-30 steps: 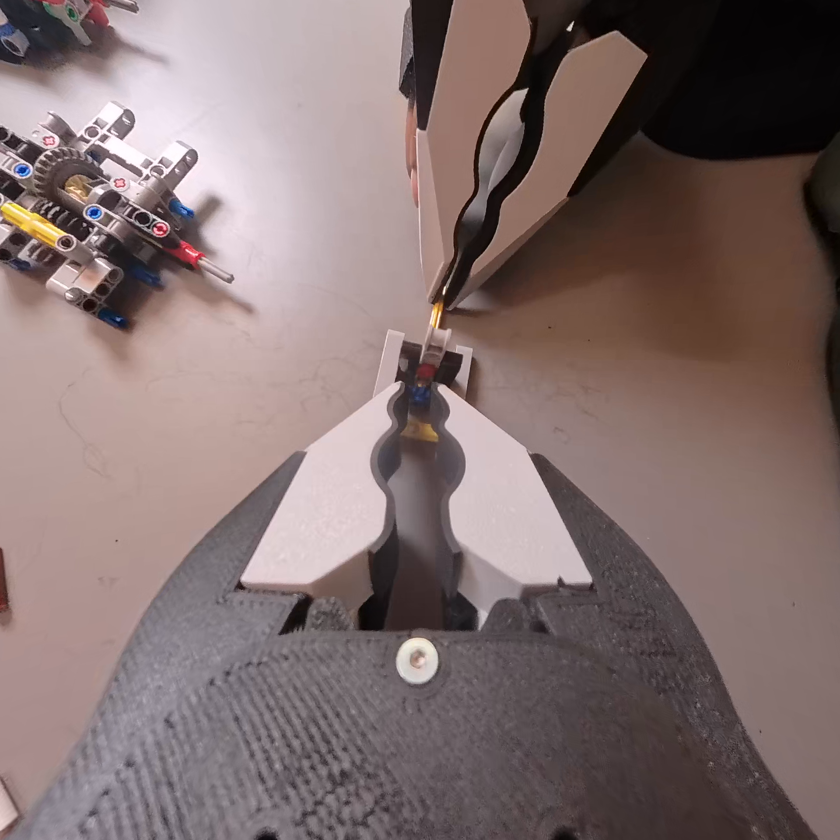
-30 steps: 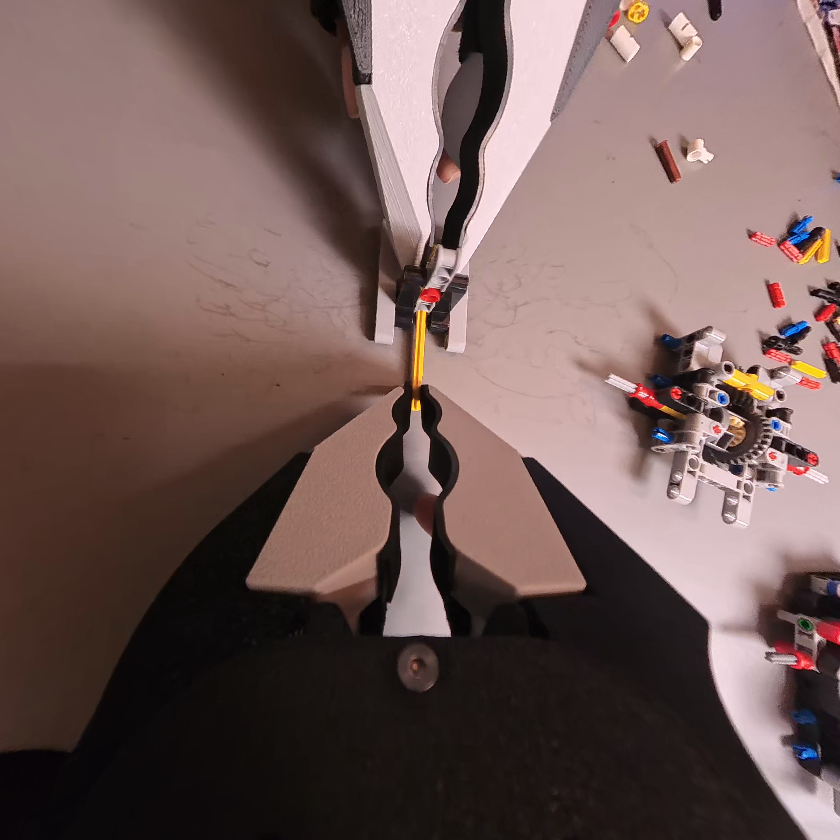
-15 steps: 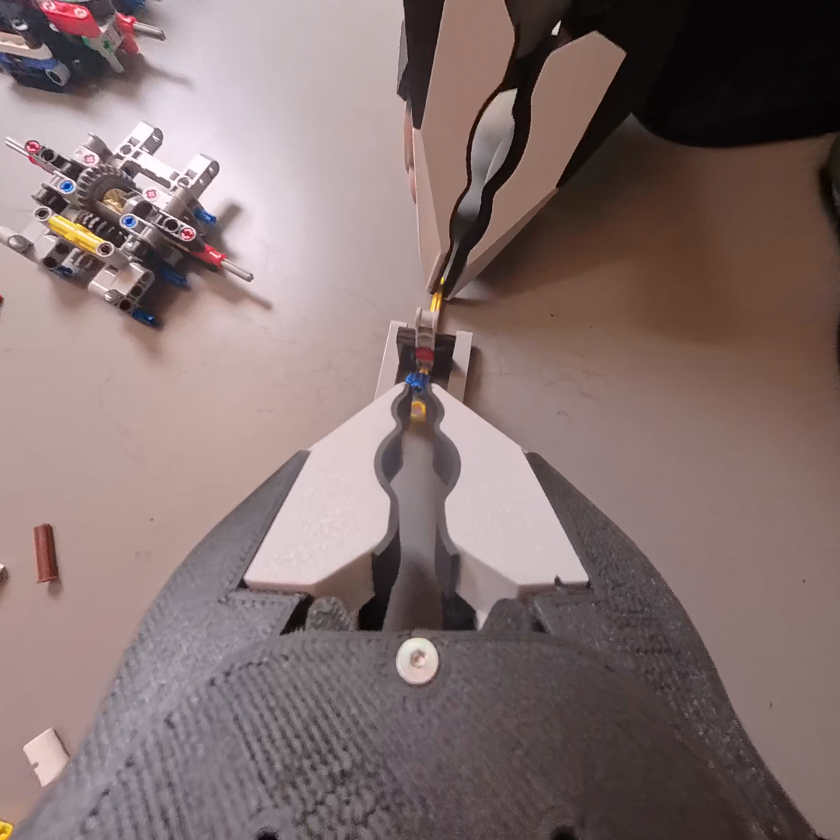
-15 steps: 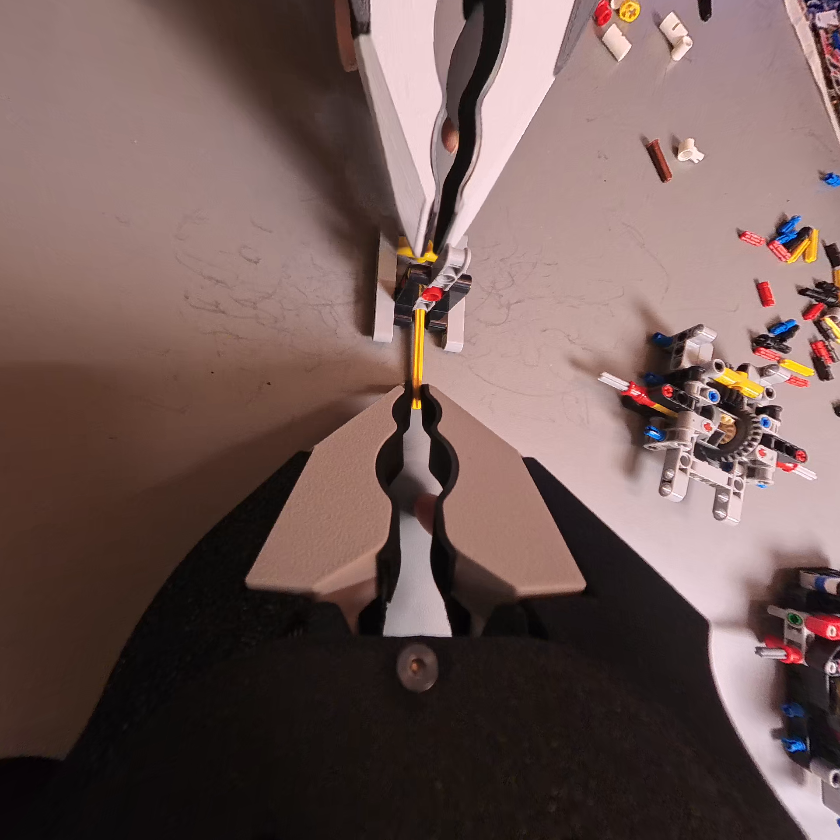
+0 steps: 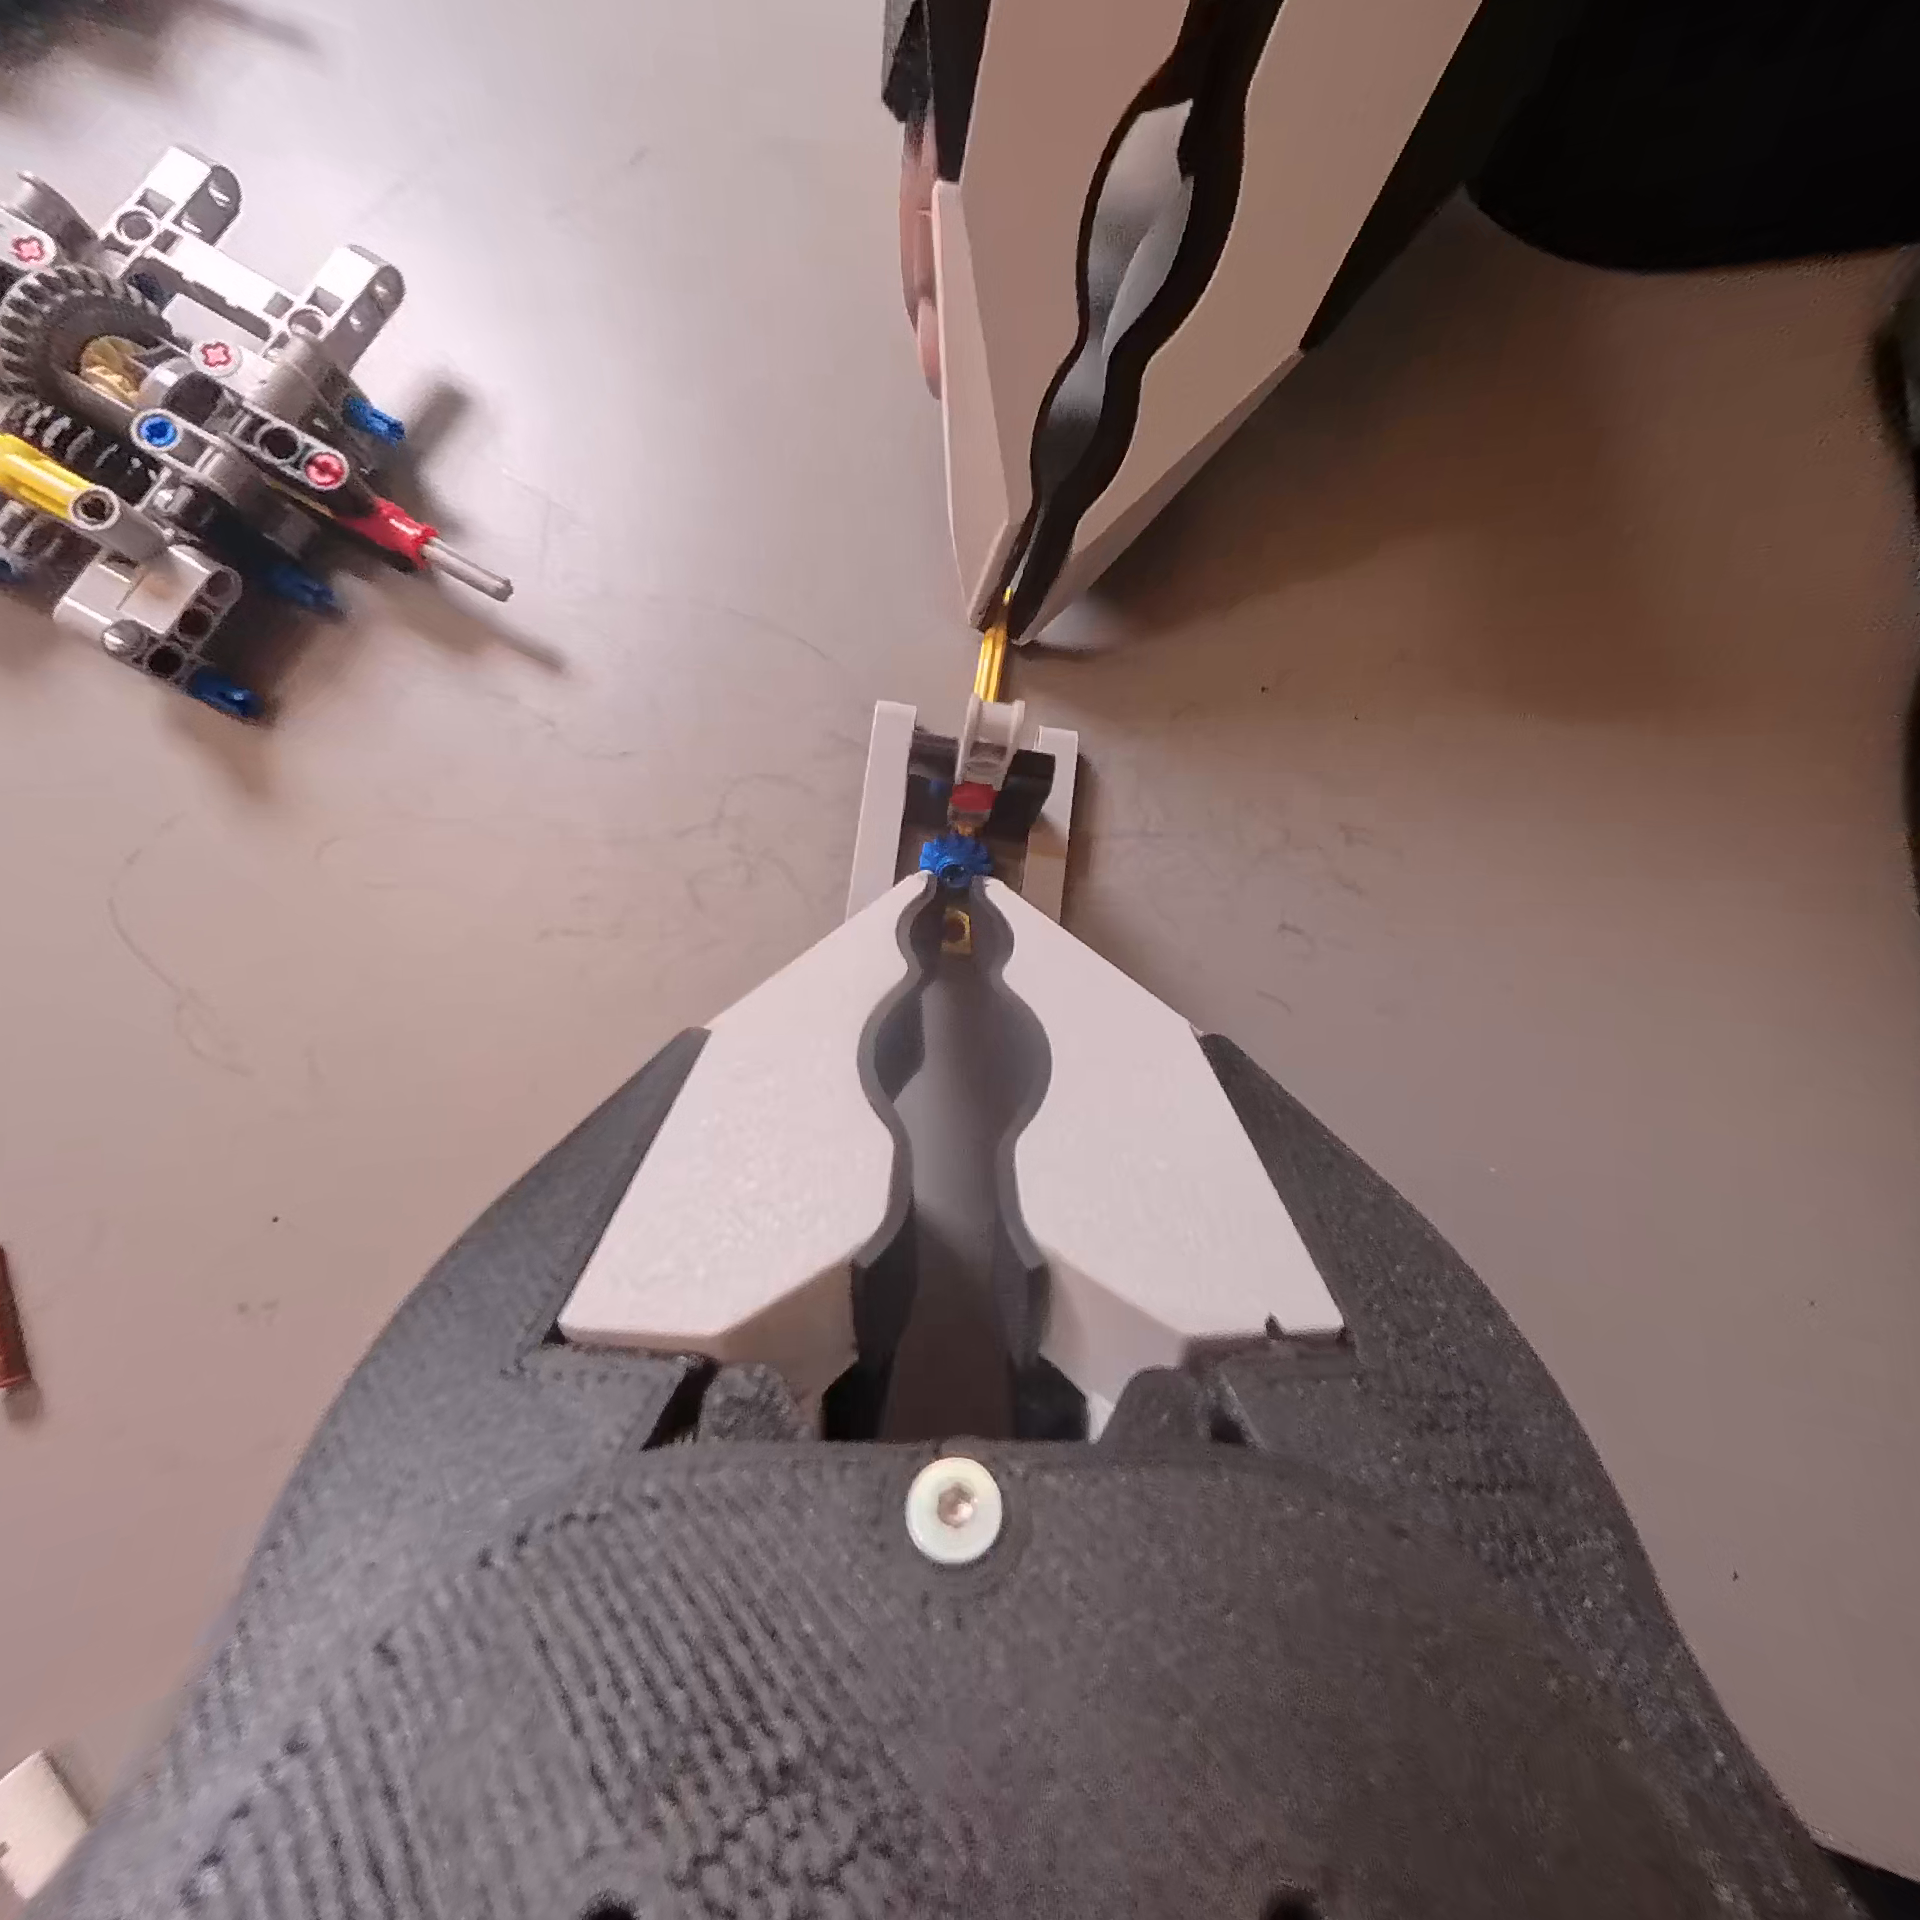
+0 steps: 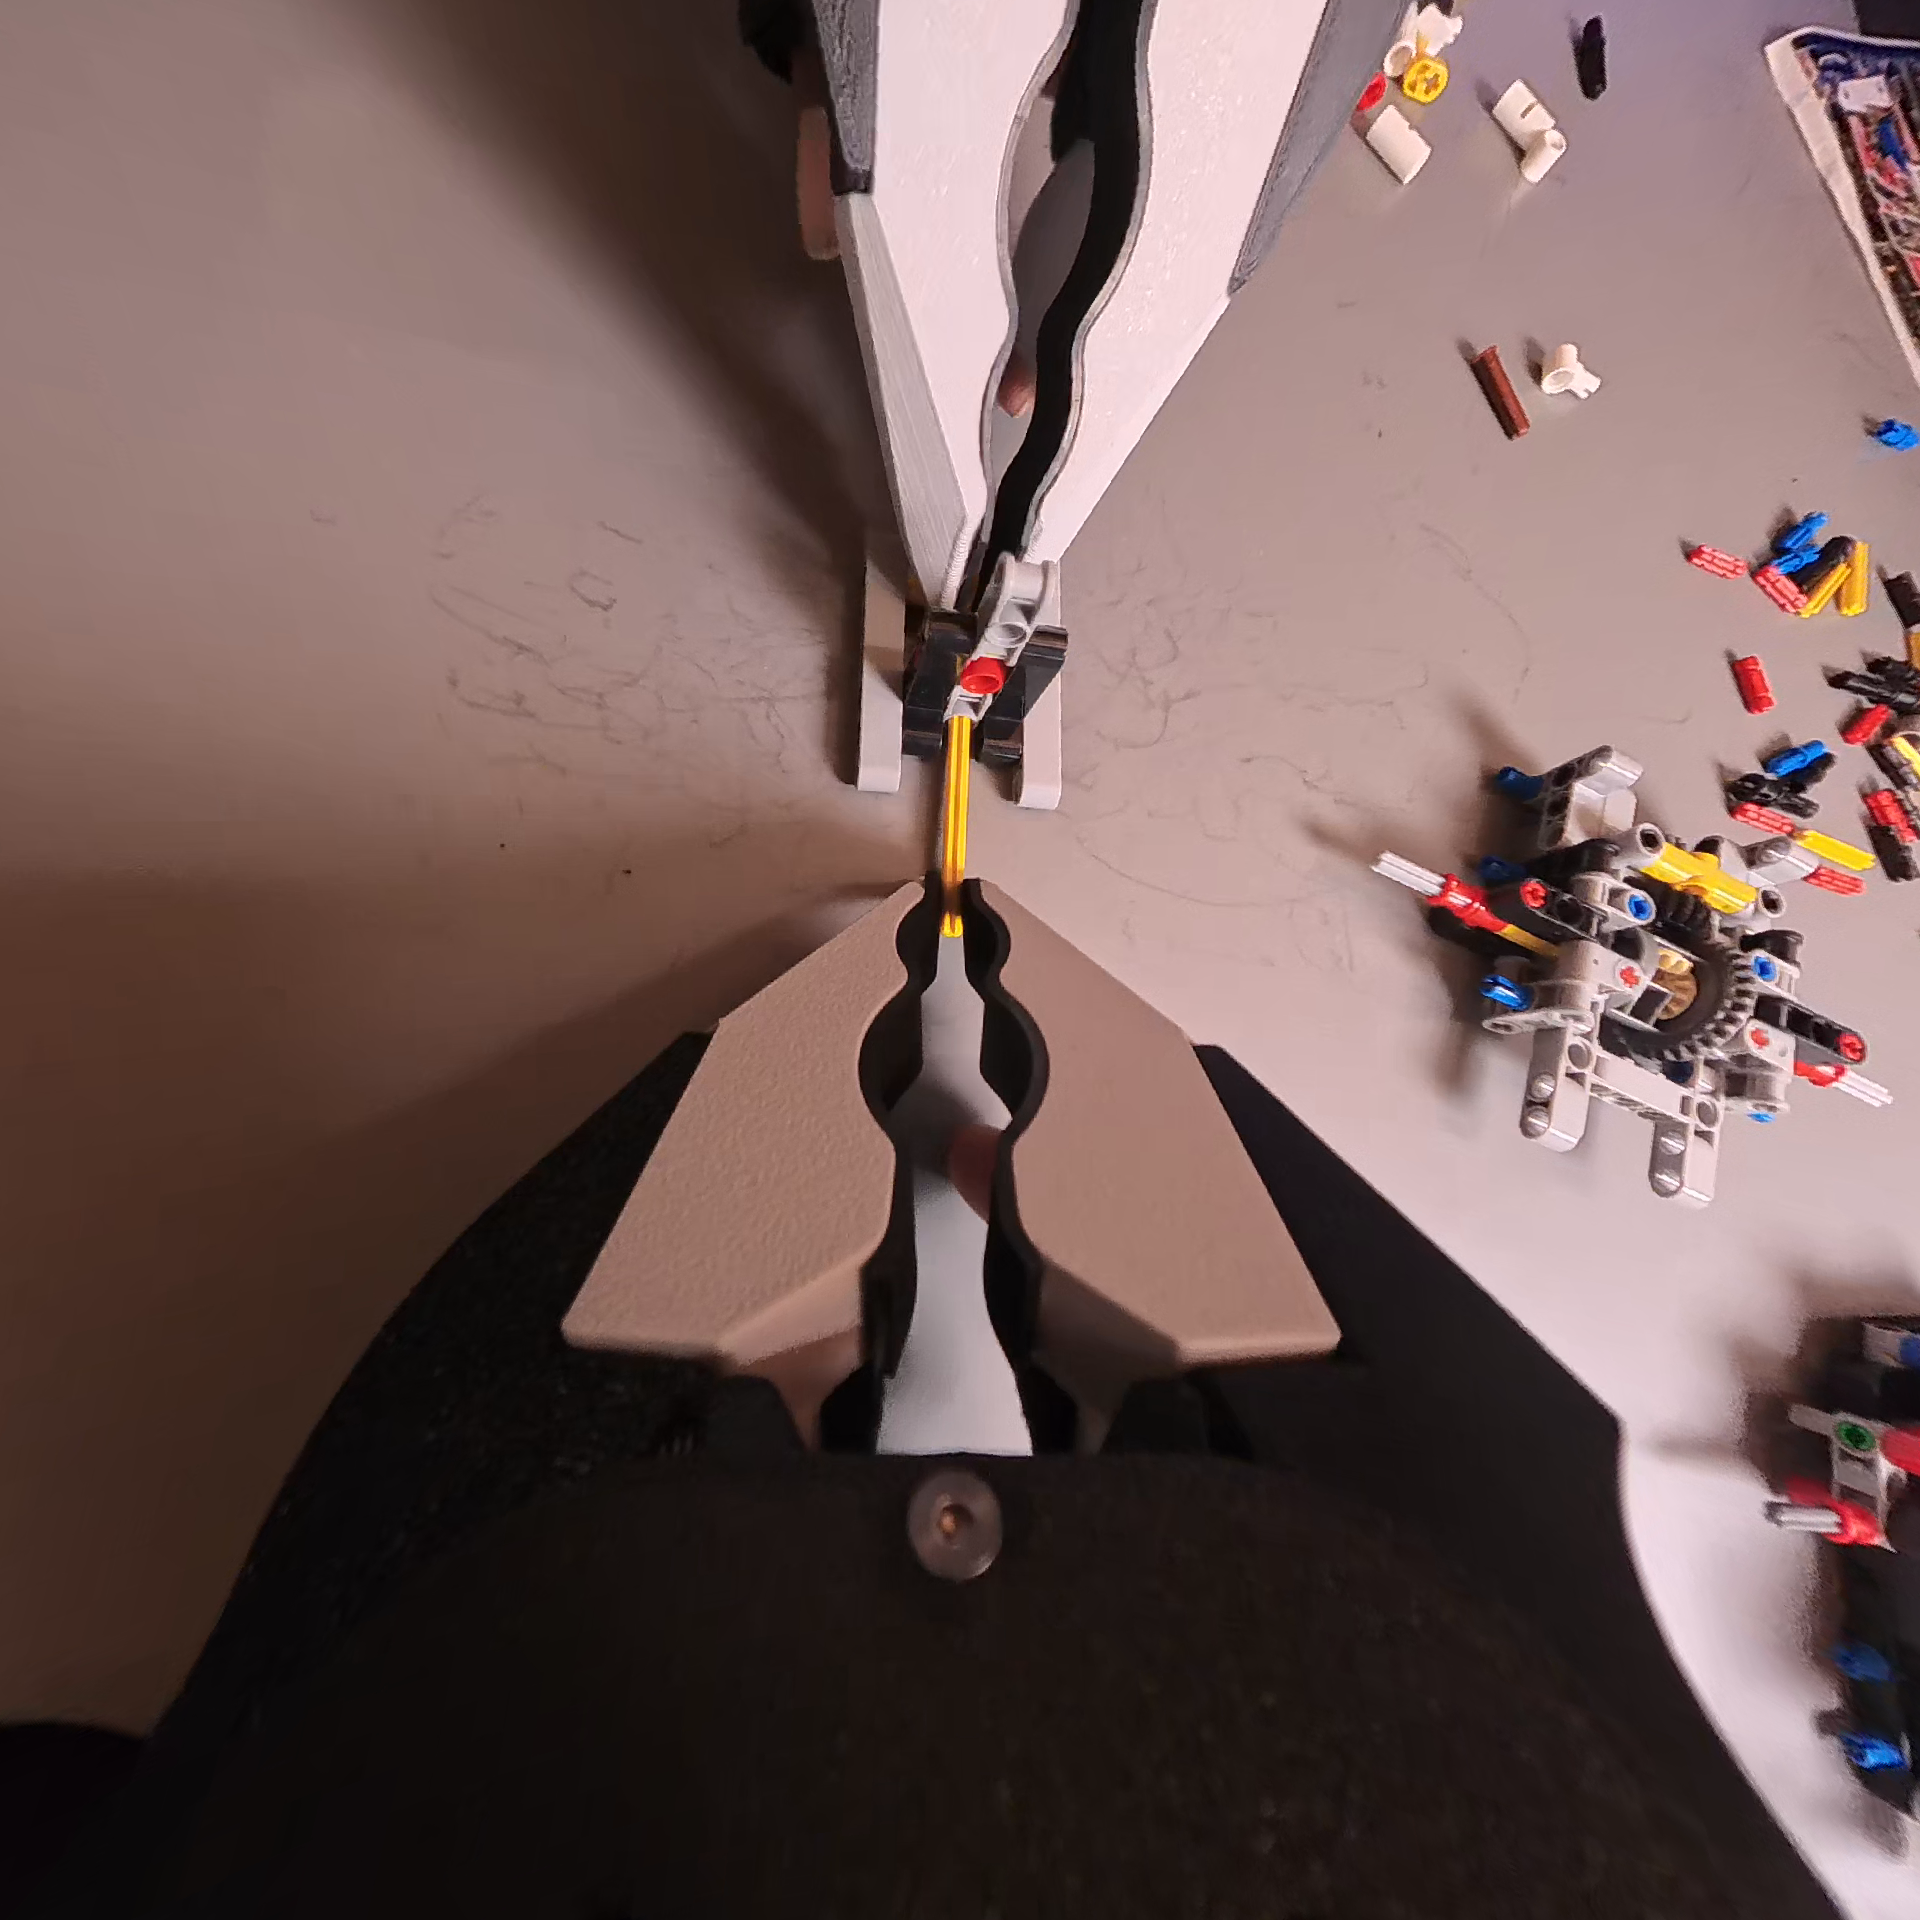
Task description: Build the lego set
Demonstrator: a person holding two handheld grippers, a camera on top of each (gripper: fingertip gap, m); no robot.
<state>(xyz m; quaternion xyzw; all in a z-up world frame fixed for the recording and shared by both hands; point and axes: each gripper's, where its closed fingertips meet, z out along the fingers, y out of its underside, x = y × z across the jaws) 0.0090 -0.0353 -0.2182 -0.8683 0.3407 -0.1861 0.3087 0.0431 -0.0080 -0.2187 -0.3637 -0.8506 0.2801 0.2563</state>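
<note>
In the left wrist view, a small blue gear point(image 5: 948, 858) is being pinched at the tips of the left gripper point(image 5: 951, 881), its jaws nearly closed on it. Just beyond, a yellow axle point(image 5: 992, 665) is seen passing through a grey connector point(image 5: 989, 743) and a red bush point(image 5: 971, 798), over a white-and-black frame point(image 5: 883, 800) resting on the table point(image 5: 1455, 935).

In the right wrist view, the axle's near end point(image 6: 953, 821) is being clamped between the narrow-set fingers of the right gripper point(image 6: 951, 902). A grey geared assembly point(image 6: 1662, 977) and loose pins point(image 6: 1808, 571) are lying well apart, to the right.
</note>
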